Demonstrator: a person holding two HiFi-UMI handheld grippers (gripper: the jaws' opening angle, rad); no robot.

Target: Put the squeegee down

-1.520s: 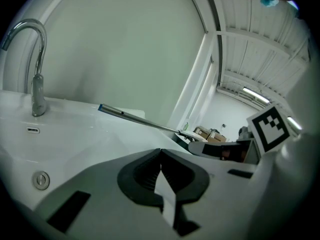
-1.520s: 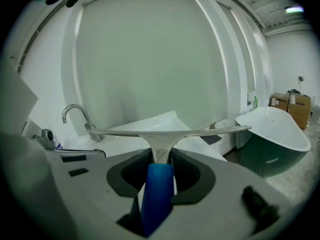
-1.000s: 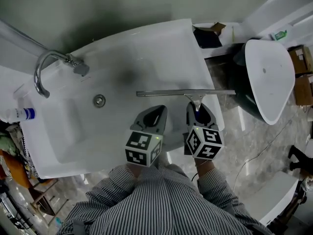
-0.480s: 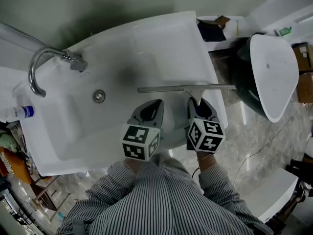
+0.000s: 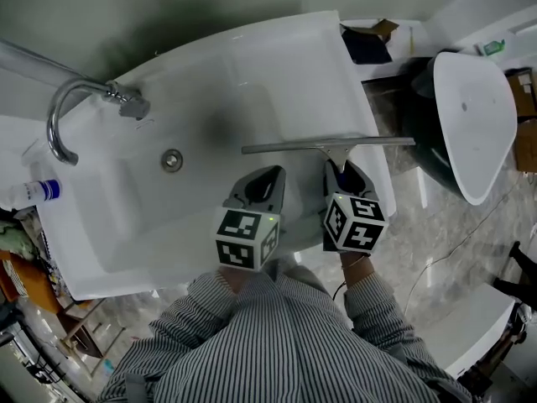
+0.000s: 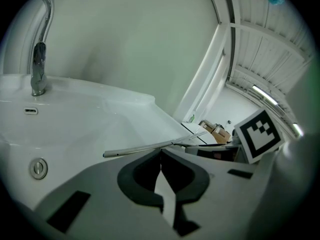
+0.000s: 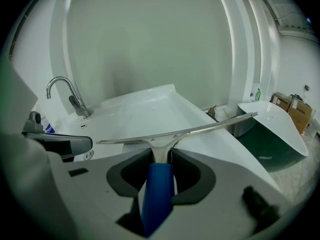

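The squeegee (image 5: 327, 146) has a long metal blade and a blue handle (image 7: 157, 189). It hangs level over the right part of the white sink (image 5: 252, 65), blade pointing away from me. My right gripper (image 5: 342, 177) is shut on the handle, and the metal neck comes out between the pads (image 7: 161, 154). My left gripper (image 5: 262, 183) hovers just to its left over the basin, shut with nothing between its jaws (image 6: 161, 153). In the left gripper view the blade (image 6: 145, 147) runs across just beyond the jaw tips.
A chrome faucet (image 5: 63, 116) stands at the sink's far left and a drain (image 5: 172, 159) lies in the basin. A bottle with a blue label (image 5: 33, 193) sits at the left. A white oval basin on a dark stand (image 5: 470, 116) and a cardboard box (image 5: 369, 39) are to the right.
Both grippers and the squeegee have sunk slightly toward the sink. The right grip on the handle is unchanged and the left gripper stays shut.
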